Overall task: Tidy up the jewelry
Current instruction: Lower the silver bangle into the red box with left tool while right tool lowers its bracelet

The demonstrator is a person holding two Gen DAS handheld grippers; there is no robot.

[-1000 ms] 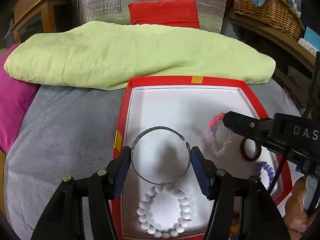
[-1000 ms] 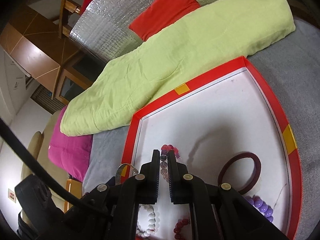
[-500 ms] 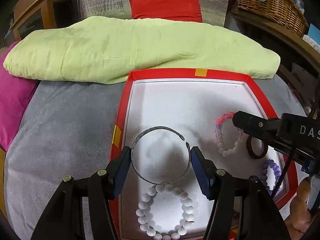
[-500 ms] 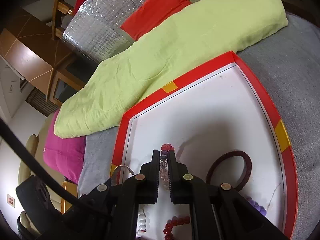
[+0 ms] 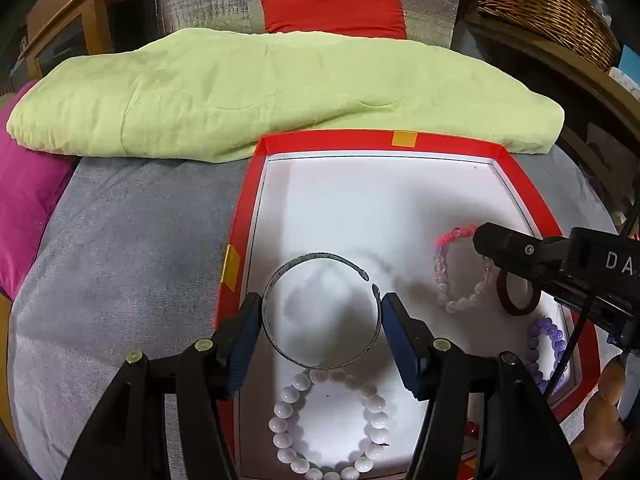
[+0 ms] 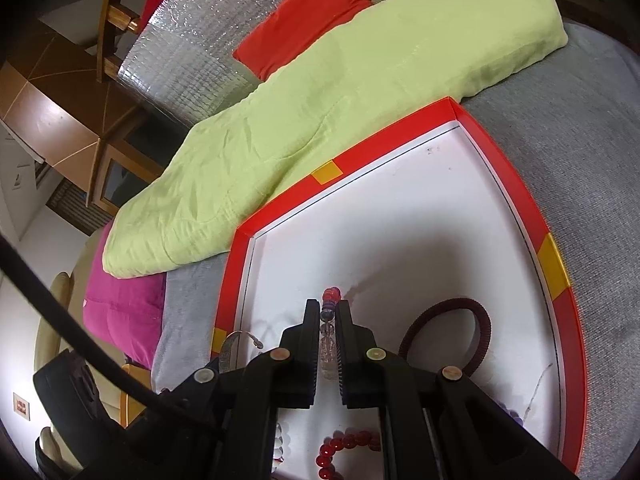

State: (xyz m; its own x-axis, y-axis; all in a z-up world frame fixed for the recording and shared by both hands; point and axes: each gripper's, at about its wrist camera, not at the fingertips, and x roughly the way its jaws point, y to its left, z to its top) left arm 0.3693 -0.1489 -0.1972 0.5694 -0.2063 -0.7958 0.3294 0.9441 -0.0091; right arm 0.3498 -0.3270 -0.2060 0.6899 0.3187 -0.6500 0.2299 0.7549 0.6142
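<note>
Bracelets: left gripper (image 5: 322, 322) clasps the silver bangle (image 5: 320, 312), right gripper (image 6: 329, 316) (lettered "DA") pinches the pink beaded bracelet (image 5: 444, 276); only its view shows red beads (image 6: 344, 446).

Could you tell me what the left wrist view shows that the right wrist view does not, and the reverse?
Only the left: the white bead bracelet whole, the wicker basket, and the left gripper closed on the silver bangle. Only the right: the red bead bracelet and the right gripper from behind, shut on the pink bracelet. Both: the red tray, the green cloth and the dark ring.
</note>
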